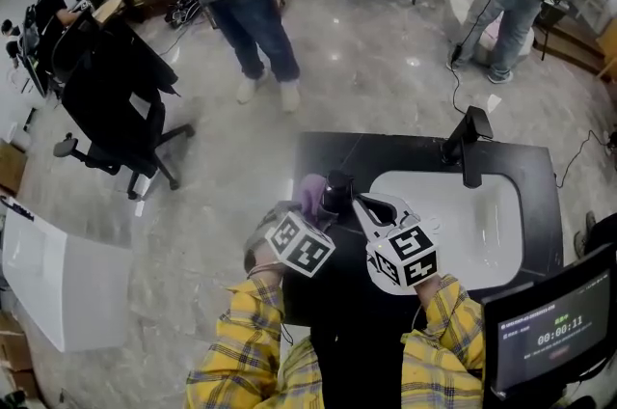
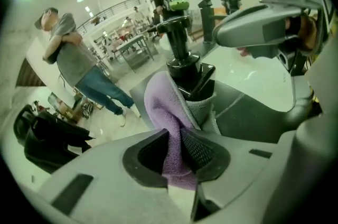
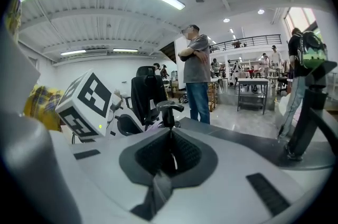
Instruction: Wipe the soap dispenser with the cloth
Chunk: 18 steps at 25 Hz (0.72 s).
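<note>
Black soap dispenser (image 2: 185, 67), purple cloth (image 2: 162, 106) against it

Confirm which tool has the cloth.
The left tool: the purple cloth is pinched between its jaws and draped against the black soap dispenser. The right tool is shut with nothing between its jaws.

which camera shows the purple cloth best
The left gripper view: the cloth fills its centre, pinched in the left hand-held gripper and draped against the soap dispenser. The head view shows only a small purple patch beside the dispenser. The right gripper view shows no clear cloth.
</note>
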Each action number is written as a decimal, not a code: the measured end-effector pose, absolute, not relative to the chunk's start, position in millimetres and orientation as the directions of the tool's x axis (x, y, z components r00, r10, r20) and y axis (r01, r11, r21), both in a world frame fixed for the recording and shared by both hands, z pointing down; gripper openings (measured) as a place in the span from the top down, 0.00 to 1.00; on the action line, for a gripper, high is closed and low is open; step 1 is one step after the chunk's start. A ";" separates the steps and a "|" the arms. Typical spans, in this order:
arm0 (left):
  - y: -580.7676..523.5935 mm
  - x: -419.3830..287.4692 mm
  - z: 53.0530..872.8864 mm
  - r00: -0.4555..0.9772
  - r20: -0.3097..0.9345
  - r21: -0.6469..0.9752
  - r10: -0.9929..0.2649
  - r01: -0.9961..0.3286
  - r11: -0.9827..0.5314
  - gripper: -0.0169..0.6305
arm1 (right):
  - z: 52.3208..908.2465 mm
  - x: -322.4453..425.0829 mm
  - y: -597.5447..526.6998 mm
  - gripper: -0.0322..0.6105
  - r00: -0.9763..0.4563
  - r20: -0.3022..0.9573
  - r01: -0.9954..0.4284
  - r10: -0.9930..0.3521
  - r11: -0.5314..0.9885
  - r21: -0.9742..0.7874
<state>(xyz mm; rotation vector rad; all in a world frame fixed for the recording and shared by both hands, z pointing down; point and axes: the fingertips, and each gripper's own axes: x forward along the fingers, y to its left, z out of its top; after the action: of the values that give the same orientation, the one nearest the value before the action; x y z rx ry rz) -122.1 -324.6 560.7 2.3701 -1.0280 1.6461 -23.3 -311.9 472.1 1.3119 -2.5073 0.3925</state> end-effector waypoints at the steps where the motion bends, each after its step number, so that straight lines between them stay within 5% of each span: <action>1: -325.3 -122.1 560.5 0.192 0.851 -0.322 -0.489 -0.545 -0.774 0.88 | 470.9 -21.5 -311.6 0.94 -0.543 0.371 -0.830 -0.754 0.547 -0.104; 8: -321.4 -131.1 548.0 0.275 0.787 -0.300 -0.552 -0.611 -0.732 0.88 | 465.1 -12.0 -311.0 0.94 -0.557 0.356 -0.819 -0.750 0.567 -0.086; 17: -295.7 -154.1 502.8 0.473 0.620 0.046 -0.626 -0.818 -0.573 0.88 | 473.4 -15.1 -322.0 0.93 -0.687 0.367 -0.686 -0.626 0.726 -0.046; 18: -292.2 -154.6 501.8 0.487 0.611 0.085 -0.624 -0.824 -0.560 0.88 | 475.5 -18.9 -323.2 0.84 -0.705 0.370 -0.664 -0.605 0.747 -0.044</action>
<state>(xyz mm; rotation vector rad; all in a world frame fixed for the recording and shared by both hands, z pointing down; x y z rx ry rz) -154.6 -292.2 501.8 2.3692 -1.2108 0.7532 -18.9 -323.2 475.5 0.9815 -2.6140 0.2479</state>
